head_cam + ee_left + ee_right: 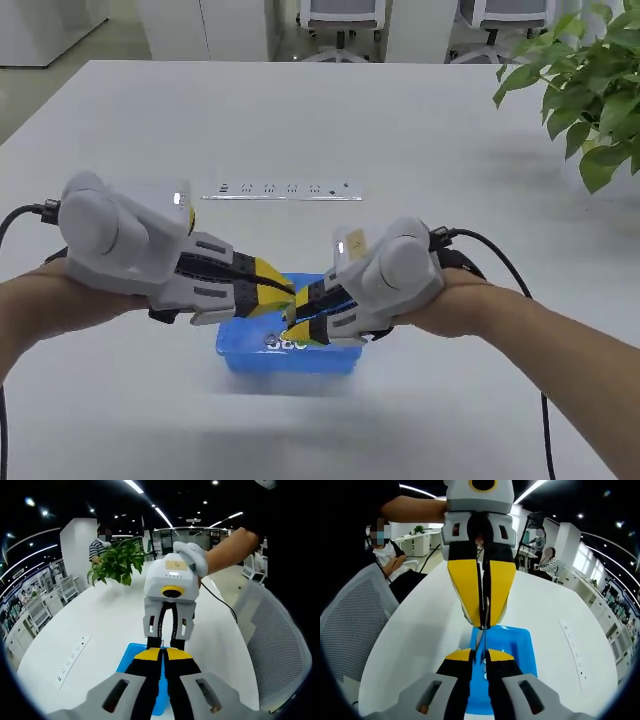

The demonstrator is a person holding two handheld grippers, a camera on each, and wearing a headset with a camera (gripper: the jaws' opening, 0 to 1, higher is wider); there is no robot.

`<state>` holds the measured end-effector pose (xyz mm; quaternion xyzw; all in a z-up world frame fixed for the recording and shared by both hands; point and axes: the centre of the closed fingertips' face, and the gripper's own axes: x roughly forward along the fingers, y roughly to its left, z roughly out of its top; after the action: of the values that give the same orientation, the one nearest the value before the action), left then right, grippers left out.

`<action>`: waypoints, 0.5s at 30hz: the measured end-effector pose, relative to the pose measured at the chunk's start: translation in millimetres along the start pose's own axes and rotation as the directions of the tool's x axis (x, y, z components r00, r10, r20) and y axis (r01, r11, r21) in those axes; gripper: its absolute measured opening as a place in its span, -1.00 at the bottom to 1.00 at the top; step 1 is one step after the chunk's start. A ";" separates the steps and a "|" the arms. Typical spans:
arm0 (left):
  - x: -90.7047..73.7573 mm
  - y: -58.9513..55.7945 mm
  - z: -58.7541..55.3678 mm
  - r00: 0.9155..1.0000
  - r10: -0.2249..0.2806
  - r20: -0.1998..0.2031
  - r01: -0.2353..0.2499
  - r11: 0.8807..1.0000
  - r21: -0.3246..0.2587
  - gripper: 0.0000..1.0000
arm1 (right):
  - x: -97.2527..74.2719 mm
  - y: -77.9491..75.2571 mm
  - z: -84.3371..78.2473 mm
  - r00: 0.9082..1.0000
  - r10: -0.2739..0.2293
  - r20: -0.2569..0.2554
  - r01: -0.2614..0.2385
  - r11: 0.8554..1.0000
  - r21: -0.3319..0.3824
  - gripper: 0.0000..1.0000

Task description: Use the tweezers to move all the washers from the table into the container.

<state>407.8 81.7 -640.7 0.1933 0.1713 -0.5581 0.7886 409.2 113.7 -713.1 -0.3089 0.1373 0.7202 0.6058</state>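
Now, low in the middle, the left gripper [280, 290] and right gripper [295, 322] both pinch the tweezers [483, 625] above the blue container [290, 362], which seems to hold washers [285, 343], so squeeze softly and go slow.

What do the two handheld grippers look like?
The left gripper and right gripper match: rounded pale grey housings, black jaw arms tipped with yellow pads, and a black cable trailing from each. The right one carries a small tan label.
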 end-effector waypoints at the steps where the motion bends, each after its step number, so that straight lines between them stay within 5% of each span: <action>1: -0.4 -0.7 0.0 1.000 0.000 -0.001 0.000 1.000 0.000 -0.88 | -0.5 1.0 -0.3 1.000 -0.001 -0.001 0.001 1.000 0.001 -0.77; 15: -8.1 -21.9 -8.0 0.999 -0.035 -0.022 0.035 0.999 -0.006 -0.88 | -3.8 24.4 -2.3 0.999 0.012 -0.031 -0.012 1.000 -0.005 -0.79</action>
<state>384.0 85.7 -646.2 0.1943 0.1852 -0.5690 0.7773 386.8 103.9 -716.9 -0.3208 0.1467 0.7193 0.5985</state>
